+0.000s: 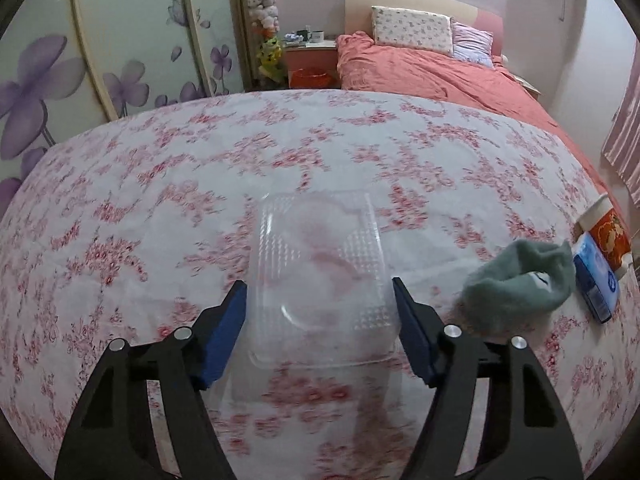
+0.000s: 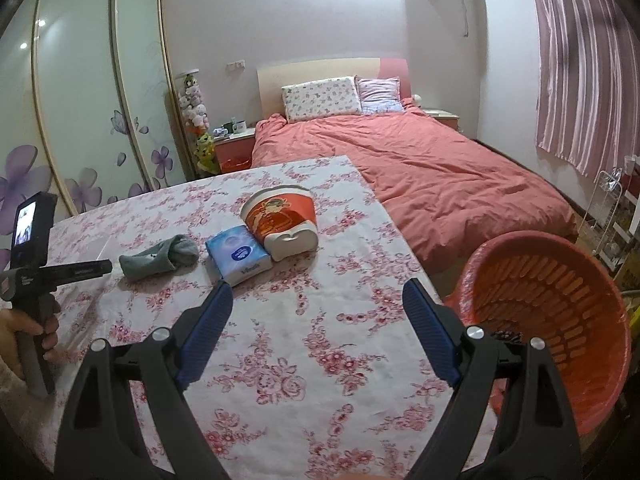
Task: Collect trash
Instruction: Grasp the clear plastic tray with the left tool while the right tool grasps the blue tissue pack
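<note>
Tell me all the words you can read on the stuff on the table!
"Vinda": on the side of the blue tissue pack, only just readable.
Oval logo on top of the tissue pack: too blurred to read.
Red and white paper cup: a picture, no words I can read.
Grey sock: a small mark, not readable.
Clear plastic box: no words.

Left tool (image 1: 320, 300), right tool (image 2: 318, 306): black triangular-cutout arms, 2 silver screws each side, ribbed blue pads (image 2: 208, 332).
</note>
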The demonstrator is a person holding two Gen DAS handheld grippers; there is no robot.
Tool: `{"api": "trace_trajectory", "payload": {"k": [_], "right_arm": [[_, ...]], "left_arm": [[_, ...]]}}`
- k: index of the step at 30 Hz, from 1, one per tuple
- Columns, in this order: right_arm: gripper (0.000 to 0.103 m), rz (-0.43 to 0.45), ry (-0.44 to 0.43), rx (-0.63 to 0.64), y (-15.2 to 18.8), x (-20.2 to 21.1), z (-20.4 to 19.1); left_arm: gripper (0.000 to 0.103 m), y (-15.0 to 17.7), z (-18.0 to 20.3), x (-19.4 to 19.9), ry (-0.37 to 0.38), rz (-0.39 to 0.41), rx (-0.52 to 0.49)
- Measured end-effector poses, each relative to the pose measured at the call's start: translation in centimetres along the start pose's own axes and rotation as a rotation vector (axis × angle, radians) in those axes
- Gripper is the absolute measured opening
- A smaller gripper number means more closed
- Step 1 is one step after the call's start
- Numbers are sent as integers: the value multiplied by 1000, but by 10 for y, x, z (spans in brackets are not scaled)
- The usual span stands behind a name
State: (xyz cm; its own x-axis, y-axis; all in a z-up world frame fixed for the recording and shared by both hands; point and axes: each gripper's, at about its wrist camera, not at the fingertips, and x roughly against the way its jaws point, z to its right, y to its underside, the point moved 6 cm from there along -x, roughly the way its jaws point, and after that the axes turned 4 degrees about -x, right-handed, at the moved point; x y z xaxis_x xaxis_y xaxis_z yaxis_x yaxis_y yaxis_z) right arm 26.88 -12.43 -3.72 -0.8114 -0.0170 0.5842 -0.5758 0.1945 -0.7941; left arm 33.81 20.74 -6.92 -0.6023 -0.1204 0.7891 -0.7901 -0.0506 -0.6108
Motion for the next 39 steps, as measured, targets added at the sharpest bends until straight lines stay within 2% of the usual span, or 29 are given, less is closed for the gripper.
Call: {"api": "trace_trajectory", "payload": {"k": [6,11,20,32,36,39], "right_arm": [[84,-37,-63,1,-2,-21,-21],[78,-92,-110,21,-4,-50,-44],[75,-209,-131,11,-7,-101,-66],[74,-297,-140,-10,-8,-131,-71],[63,-309,-158,47,-5,-129,-76],[63,-308,-156,68,-5,-129,-80]], "left_arm": [[69,-3,-8,-4,-7,15,32],[66,-3,-14,-2,9,30,34],[66,1,-29,11,38,59,22],[66,6,-22,10,84,57,10],[66,6,-19,11,98,65,7],[66,5,-17,12,102,70,3]]}}
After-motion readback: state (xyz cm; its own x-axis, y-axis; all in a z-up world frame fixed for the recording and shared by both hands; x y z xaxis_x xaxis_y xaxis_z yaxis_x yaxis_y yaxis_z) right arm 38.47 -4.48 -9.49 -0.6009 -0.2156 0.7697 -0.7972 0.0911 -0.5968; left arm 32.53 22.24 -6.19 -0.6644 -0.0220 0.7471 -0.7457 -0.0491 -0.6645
